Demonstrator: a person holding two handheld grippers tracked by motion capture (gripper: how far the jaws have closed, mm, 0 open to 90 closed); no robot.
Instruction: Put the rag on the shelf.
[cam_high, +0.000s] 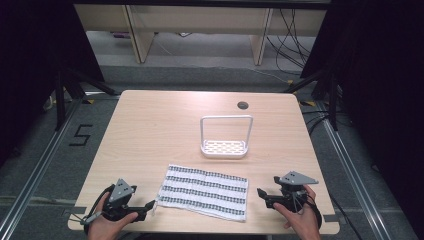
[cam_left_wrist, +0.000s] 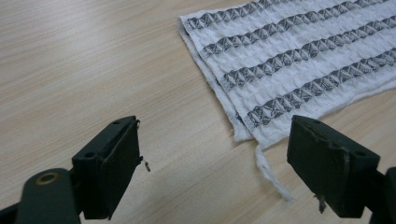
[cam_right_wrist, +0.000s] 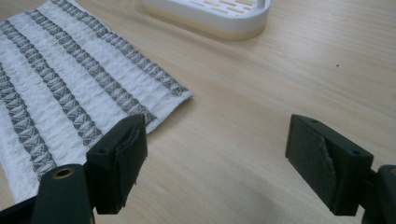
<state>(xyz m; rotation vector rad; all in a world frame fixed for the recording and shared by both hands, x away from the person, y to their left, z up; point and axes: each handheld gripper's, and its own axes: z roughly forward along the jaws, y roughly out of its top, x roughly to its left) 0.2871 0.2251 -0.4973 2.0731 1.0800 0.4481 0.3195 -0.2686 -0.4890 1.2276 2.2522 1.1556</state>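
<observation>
Left gripper (cam_high: 150, 206) sits at the near left corner of the table (cam_high: 150, 125), held in the person's left hand (cam_high: 107, 222); its jaws stand wide apart with nothing between them. In the left gripper view (cam_left_wrist: 215, 158) we see the jaws aimed at the near left corner of the striped cloth (cam_left_wrist: 289, 60), close to it but not touching; a loose thread (cam_left_wrist: 271, 172) trails from that corner onto the wood between the jaws.

Right gripper (cam_high: 261, 194) rests at the near right, in the right hand (cam_high: 300, 220), jaws likewise spread and empty. In the right gripper view (cam_right_wrist: 215, 158) its one jaw sits just beside the cloth's right edge (cam_right_wrist: 70, 93); we cannot tell whether it touches.

We note the cloth (cam_high: 204, 191) lies flat and unfolded at the near middle of the table, between the two grippers, white with dark patterned stripes running left to right.

Beyond it, toward the far side, stands a white slotted rack with a tall loop handle (cam_high: 226, 145), upright, apart from the cloth. A dark round cable hole (cam_high: 243, 105) sits near the far edge.
</observation>
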